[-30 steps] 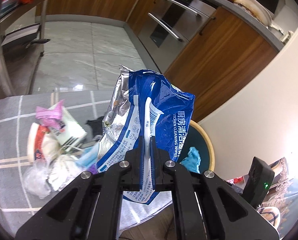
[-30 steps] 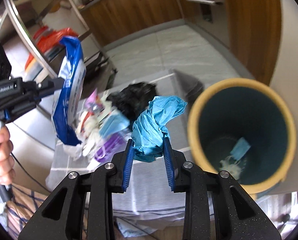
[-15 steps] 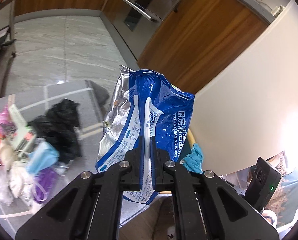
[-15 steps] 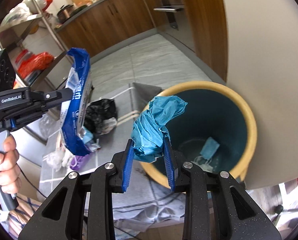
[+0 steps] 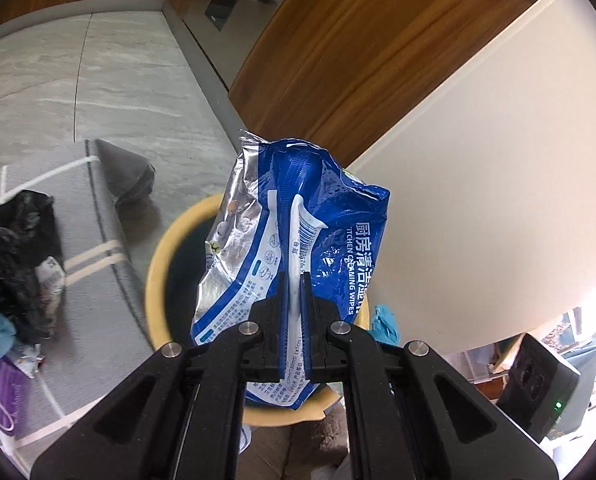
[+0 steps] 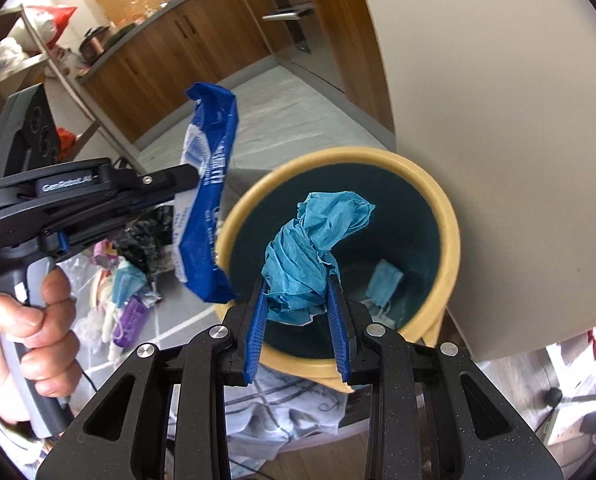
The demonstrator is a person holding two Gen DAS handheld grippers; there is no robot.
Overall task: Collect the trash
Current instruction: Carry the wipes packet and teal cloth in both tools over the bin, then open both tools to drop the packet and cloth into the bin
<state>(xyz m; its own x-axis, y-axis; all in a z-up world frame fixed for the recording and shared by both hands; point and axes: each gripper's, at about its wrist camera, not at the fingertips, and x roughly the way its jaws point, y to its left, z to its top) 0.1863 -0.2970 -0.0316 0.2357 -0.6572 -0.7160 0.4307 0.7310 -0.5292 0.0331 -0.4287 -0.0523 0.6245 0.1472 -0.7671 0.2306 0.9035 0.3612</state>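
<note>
Through my left wrist camera, my left gripper (image 5: pixel 293 320) has its jaws pressed nearly together on the white back seam of a crinkled blue and silver foil wipes packet (image 5: pixel 293 236), which stands up in the middle of the frame. It looks empty, light and slippery, so the stiff seam seems to me the safest hold; the smooth foil faces would likely slide. Below and behind it sits the round yellow-rimmed bin with a dark teal inside (image 5: pixel 157 276), at centre and lower centre. A heap of leftover litter (image 5: pixel 13 280), with a black plastic bag in it, lies along the left edge on the grey cloth

Through my right wrist camera, my right gripper (image 6: pixel 298 320) pinches a crumpled teal paper wad (image 6: pixel 314 256) at its lower end, jaws part spread around it. It reads as soft and nearly weightless, and I judge it will squash rather than slip. It hangs over the bin's mouth, centre frame, with a blue face mask (image 6: pixel 384 282) on the bottom
</note>
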